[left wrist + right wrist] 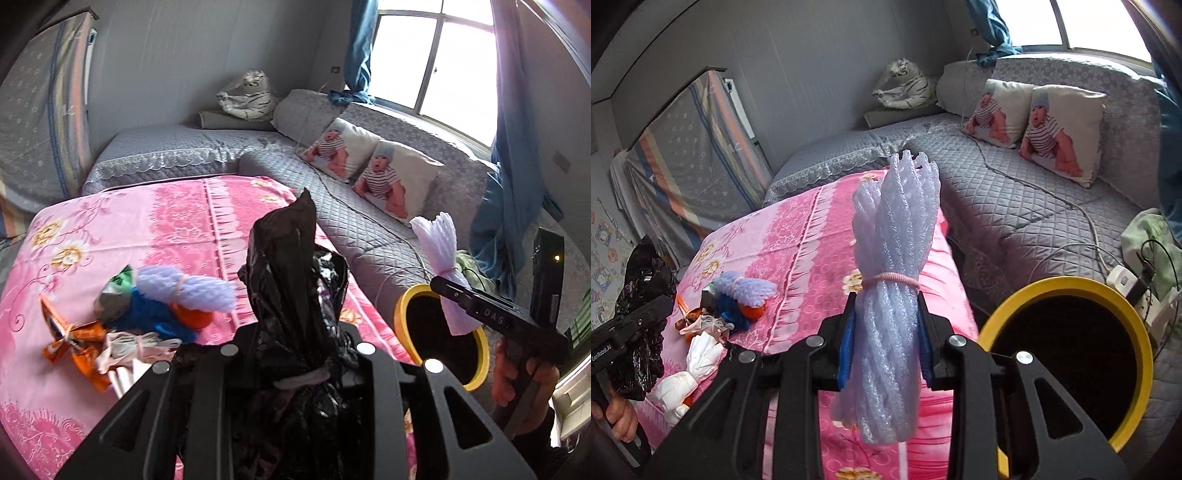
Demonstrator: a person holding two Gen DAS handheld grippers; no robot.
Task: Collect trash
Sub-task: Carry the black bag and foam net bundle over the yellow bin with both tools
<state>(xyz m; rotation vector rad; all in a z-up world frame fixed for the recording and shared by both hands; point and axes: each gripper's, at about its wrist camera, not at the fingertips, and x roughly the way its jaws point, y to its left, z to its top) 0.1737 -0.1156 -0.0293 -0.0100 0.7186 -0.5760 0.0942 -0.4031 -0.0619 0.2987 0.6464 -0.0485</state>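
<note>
Seen first from the left wrist, the left gripper (295,354) is closed on a black plastic bundle (295,273), tied with a pale band and standing up between the jaws. Beyond it a pink floral blanket (147,221) is spread, and on it a heap of remaining trash (147,317) lies at the left: orange wrappers, a blue piece, a pale foam-net bundle. At the right, the right gripper (456,291) is seen from the side, clamped on a white foam-net bundle (439,243) above a yellow-rimmed bin (480,354) with a dark inside. A hand (517,380) is wrapped round its handle.

From the right wrist, the foam-net bundle (890,280), bound by a pink band, is held upright between the closed jaws of the right gripper (886,332). The yellow-rimmed bin (1137,332) stands at the lower right, beside the blanket (798,236). At the far left the left gripper (646,314) is seen with the black bundle (642,273) in its grip, and the trash heap (731,306) lies near it on the blanket.
</note>
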